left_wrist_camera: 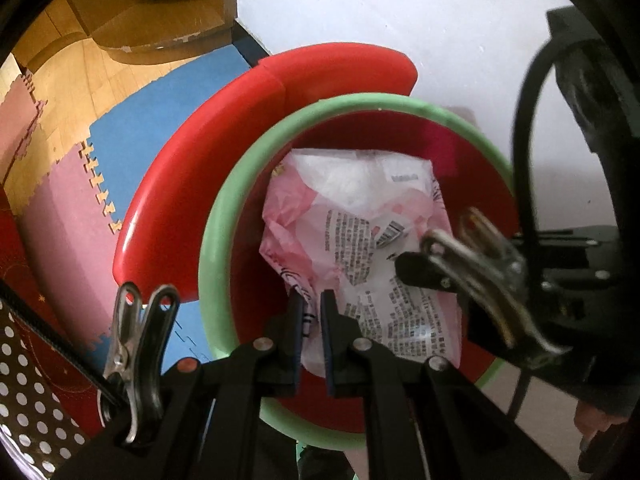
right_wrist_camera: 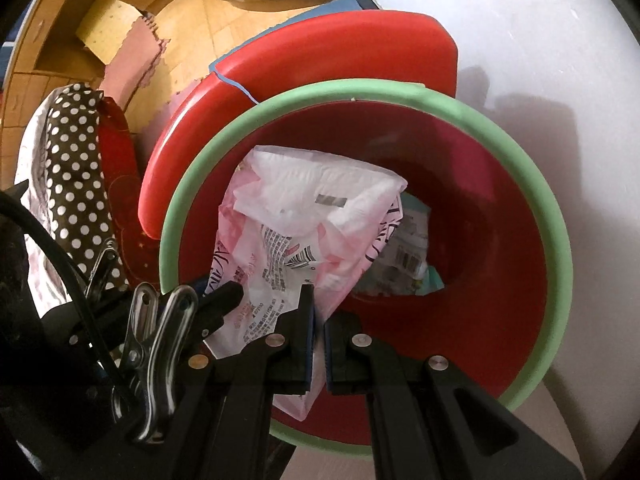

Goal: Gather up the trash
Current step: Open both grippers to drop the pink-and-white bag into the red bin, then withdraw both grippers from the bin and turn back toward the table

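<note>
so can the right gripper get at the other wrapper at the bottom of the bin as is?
Probably not. The right gripper is shut on the pink-and-white bag, which hangs over the bin opening and partly covers the wrapper.

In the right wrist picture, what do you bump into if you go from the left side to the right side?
Polka-dot cloth → silver clip → pink and white plastic bag, pinched by the right gripper → crumpled wrapper deep in the red bin → the bin's green rim → white wall.
</note>
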The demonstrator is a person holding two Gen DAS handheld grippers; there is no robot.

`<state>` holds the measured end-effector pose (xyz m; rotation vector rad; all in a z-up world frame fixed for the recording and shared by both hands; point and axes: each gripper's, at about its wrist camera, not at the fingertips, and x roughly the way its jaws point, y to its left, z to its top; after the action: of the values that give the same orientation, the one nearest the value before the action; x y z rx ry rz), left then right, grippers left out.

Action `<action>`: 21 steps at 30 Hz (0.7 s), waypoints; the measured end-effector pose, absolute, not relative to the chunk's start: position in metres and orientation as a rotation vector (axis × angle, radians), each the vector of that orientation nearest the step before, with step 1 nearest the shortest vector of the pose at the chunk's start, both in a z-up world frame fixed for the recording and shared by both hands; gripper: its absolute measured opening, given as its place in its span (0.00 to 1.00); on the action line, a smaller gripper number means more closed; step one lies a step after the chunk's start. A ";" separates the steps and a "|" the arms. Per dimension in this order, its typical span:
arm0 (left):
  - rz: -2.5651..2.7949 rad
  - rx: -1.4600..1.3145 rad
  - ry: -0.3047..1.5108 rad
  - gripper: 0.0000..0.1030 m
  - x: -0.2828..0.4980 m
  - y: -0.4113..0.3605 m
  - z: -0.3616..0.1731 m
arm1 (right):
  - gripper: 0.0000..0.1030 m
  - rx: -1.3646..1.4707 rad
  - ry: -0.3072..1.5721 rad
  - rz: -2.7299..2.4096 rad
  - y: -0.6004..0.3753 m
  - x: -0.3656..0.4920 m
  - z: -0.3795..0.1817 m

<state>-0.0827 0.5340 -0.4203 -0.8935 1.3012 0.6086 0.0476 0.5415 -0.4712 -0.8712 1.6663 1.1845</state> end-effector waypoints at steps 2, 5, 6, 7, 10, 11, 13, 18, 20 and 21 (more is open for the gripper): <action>0.611 -0.890 1.307 0.09 -0.084 0.534 -0.420 | 0.05 -0.881 1.663 1.192 0.541 0.047 -0.473; 0.619 -0.896 1.310 0.13 -0.085 0.536 -0.422 | 0.05 -0.887 1.669 1.180 0.541 0.046 -0.475; 0.618 -0.899 1.310 0.14 -0.086 0.537 -0.423 | 0.05 -0.887 1.669 1.176 0.542 0.046 -0.475; 0.613 -0.904 1.309 0.19 -0.087 0.539 -0.424 | 0.05 -0.886 1.670 1.172 0.541 0.049 -0.475; 0.604 -0.921 1.295 0.29 -0.090 0.543 -0.424 | 0.10 -0.863 1.712 1.159 0.541 0.052 -0.480; 0.599 -0.931 1.294 0.30 -0.091 0.544 -0.425 | 0.17 -0.856 1.729 1.151 0.541 0.054 -0.482; 0.580 -0.967 1.282 0.34 -0.093 0.548 -0.426 | 0.33 -0.853 1.720 1.129 0.539 0.058 -0.483; 0.555 -0.997 1.275 0.42 -0.093 0.556 -0.429 | 0.67 -0.806 1.705 1.084 0.538 0.072 -0.481; 0.554 -0.984 1.282 0.43 -0.092 0.556 -0.429 | 0.67 -0.791 1.709 1.073 0.538 0.075 -0.481; 0.555 -0.982 1.284 0.43 -0.092 0.556 -0.429 | 0.68 -0.789 1.704 1.070 0.539 0.076 -0.481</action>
<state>-0.0917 0.5561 -0.4292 -0.9818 1.2841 0.5545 0.0761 0.5386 -0.4806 -0.7891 1.7044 1.0699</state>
